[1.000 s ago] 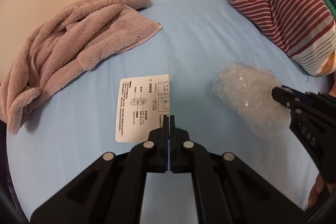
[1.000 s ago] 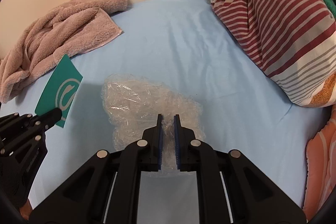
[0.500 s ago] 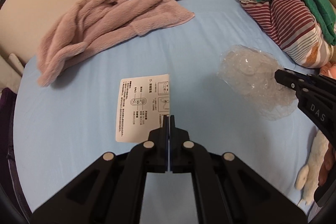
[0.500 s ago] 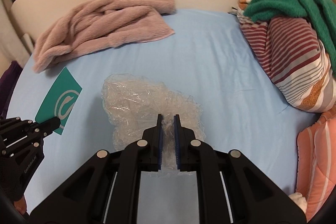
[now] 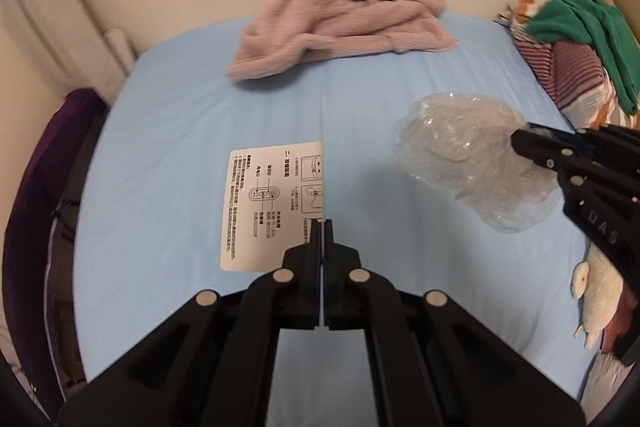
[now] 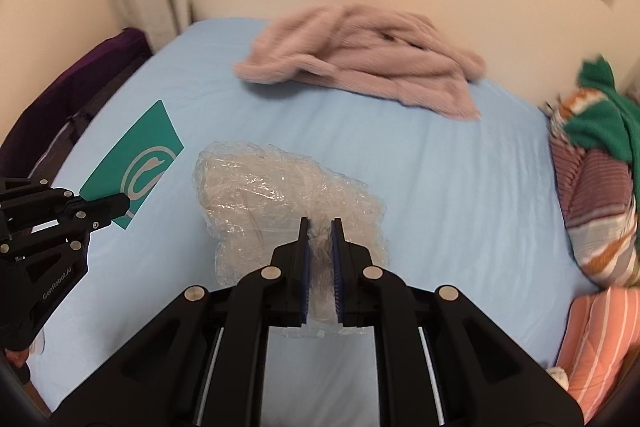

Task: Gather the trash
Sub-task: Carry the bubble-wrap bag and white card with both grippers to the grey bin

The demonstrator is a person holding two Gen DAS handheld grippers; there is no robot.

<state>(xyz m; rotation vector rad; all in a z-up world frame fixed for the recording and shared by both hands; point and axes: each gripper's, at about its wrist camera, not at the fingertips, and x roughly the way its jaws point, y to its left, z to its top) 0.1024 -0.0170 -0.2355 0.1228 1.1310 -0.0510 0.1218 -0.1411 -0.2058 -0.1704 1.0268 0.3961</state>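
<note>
Above the light-blue sheeted bed (image 5: 168, 155): two pieces of trash, both lifted clear of the sheet. Item one, a thin printed card, white with small black instructions on one face and teal with a pale round logo on the other (image 5: 272, 205); pinched by its lower edge in the left gripper (image 5: 322, 227), whose jaws are pressed together on it. Item two, a crumpled wad of clear plastic film (image 6: 280, 203); pinched in the right gripper (image 6: 320, 227), jaws nearly closed with a fold of film bunched between the blue pads. Each gripper shows in the other's view, the two held side by side but apart. Progress, as judged: pick-up looks complete for both pieces; what is left is carrying them to a bin and letting go. No bin or bag shows in either view, so its place cannot be told. No other loose trash is visible on the open middle of the sheet. Other contents: a rumpled dusty-pink fleece throw (image 5: 344, 23) at the far edge against the cream wall; a heap of striped maroon-and-white bedding topped by a green knitted cloth (image 6: 596, 163) at the right edge; an orange striped cushion (image 6: 600, 339) at the near right corner; a small cream plush toy (image 5: 596, 291) at the right edge, nearer; dark purple fabric (image 6: 80, 75) along the left edge. Obstructions: none between the grippers and the held items; the film wad is loose and springy and may slip from a light pinch.
</note>
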